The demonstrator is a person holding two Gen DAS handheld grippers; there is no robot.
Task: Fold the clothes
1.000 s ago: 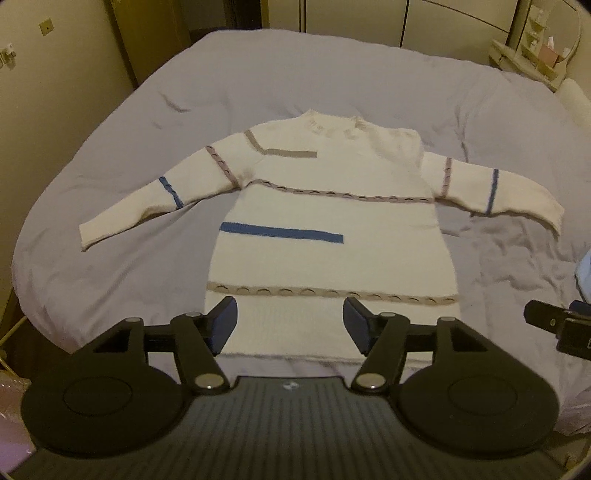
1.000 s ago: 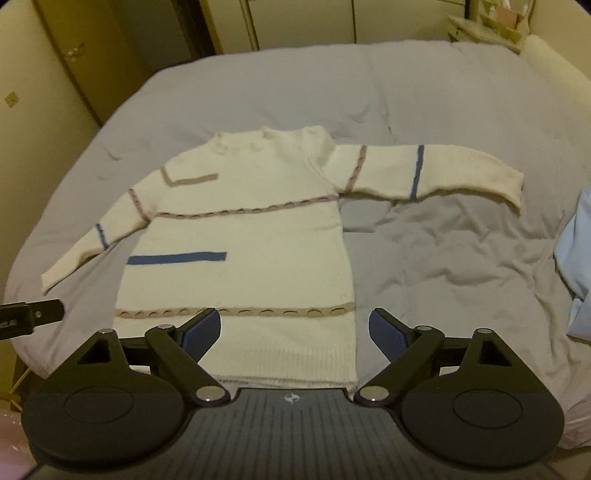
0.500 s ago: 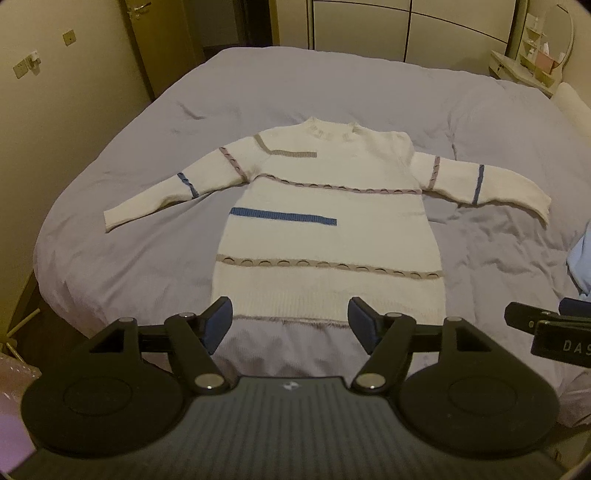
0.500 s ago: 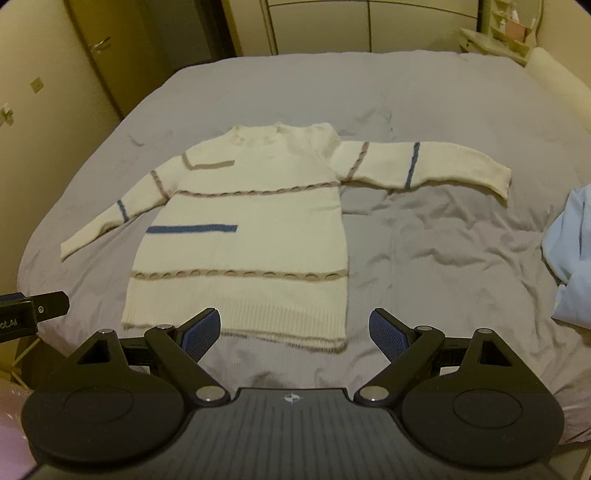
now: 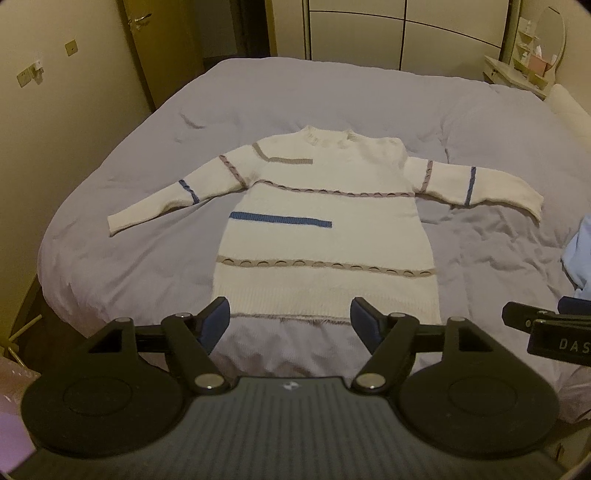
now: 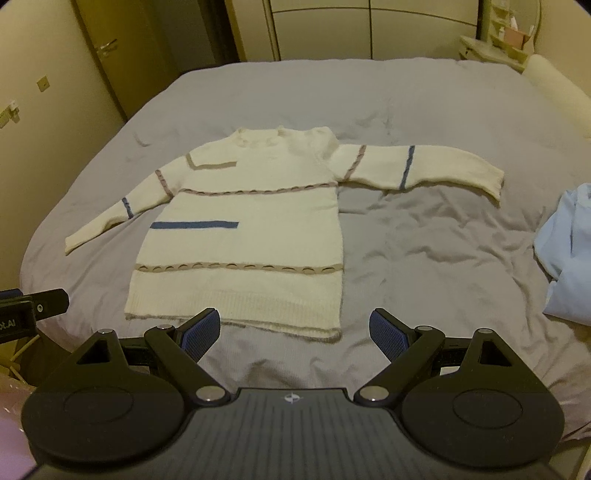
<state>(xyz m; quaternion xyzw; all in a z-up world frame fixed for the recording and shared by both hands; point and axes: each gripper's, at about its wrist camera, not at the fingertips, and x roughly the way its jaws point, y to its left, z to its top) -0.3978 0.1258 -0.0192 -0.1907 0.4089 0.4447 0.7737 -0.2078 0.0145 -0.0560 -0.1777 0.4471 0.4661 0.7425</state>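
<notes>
A cream knitted sweater (image 5: 325, 236) (image 6: 243, 243) with blue and taupe stripes lies flat, front up, on a grey-lilac bed, both sleeves spread out to the sides. My left gripper (image 5: 290, 319) hovers above the bed's near edge just short of the sweater's hem; its jaws are opening and nothing is between them. My right gripper (image 6: 295, 330) stands open and empty over the hem's right corner. Each gripper shows at the edge of the other's view.
The bed (image 5: 332, 96) (image 6: 424, 258) fills most of both views, its near edge just below the grippers. A light blue garment (image 6: 569, 251) lies crumpled at the bed's right side. Wardrobe doors (image 5: 406, 33), a door (image 6: 99, 55) and a small shelf stand beyond.
Both grippers have drawn back from the sweater and risen a little, so the hem now lies ahead of the fingertips. The left jaws stand wider apart. The sweater has not moved.
</notes>
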